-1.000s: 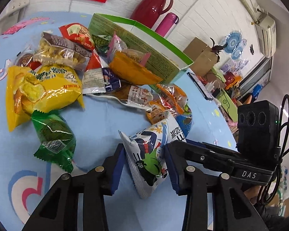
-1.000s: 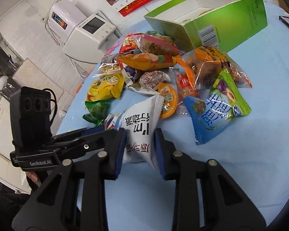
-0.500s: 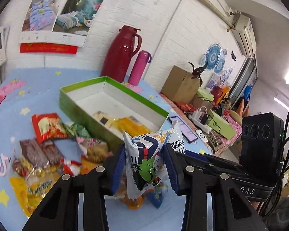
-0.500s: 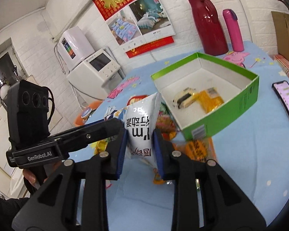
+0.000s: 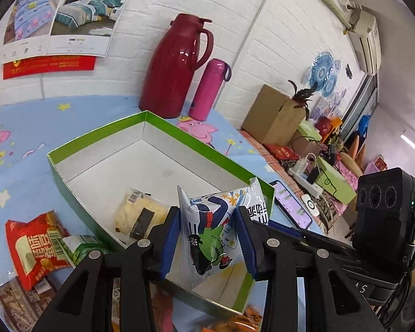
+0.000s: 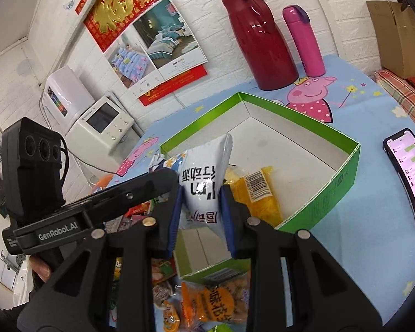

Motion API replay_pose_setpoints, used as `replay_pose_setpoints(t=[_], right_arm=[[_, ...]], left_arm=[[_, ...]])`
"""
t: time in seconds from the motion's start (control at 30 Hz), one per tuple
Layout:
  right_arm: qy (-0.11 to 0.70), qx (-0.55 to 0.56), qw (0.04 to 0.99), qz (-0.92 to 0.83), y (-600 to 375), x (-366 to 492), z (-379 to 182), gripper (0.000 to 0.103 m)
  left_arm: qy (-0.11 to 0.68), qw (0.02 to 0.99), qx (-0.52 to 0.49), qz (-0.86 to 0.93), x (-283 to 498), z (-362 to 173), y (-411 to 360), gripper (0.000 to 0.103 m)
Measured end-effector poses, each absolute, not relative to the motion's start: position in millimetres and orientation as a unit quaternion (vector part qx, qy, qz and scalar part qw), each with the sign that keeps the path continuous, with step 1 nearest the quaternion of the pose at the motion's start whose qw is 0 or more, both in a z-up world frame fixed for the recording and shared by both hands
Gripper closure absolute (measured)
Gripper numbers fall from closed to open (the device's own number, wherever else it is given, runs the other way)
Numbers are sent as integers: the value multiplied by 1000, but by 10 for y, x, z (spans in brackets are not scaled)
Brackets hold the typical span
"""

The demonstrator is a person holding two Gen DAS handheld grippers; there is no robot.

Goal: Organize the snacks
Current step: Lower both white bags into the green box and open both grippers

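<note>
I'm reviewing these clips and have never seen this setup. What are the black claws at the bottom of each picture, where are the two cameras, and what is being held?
No robot here: a person holds a handheld gripper in each hand, each with a fisheye camera looking along its two fingers. The left gripper fills the bottom of the left wrist view; the right gripper fills the right wrist view, and each view shows the other tool from the side. Both are shut on one white snack bag, held over the open green box, which already contains two packets. More snacks lie on the blue cartoon tablecloth. A red jug, pink bottle and phone also sit there.
</note>
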State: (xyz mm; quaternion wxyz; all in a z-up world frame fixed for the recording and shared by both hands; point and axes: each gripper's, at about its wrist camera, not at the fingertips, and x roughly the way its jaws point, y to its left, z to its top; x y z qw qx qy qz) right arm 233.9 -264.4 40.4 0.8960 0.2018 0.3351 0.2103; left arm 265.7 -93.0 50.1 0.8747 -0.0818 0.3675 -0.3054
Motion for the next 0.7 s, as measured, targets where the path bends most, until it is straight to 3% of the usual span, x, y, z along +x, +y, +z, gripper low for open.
replay_pose_setpoints(t=[0.03,0.07,0.1,0.13,0.17,0.47,0.7], right_arm=[[337,192,899,205,-2643,2380,385,68],[335,176,905,193,-2635,2412,375,64],[331,161,911,183,-2634,2420,376,51],[325,149,918,174,-2645,2417,385,43],[315,142,923,169,-2661,2397,397,33],[317,145,924,157,-2715,2248,408,26],[286,129,935,164,-2601,1711,759,16]], left_arm=[[368,878,-77,-296,2692,473,-942,57],[369,884,-70,-278,2730,452,-949,42],[370,892,-65,-252,2758,435,-939,35],[369,900,-65,-223,2769,427,-903,18],[363,906,-71,-208,2762,431,-859,13],[354,911,-73,-197,2596,459,-633,13],[349,918,-40,-185,2162,700,-601,13]])
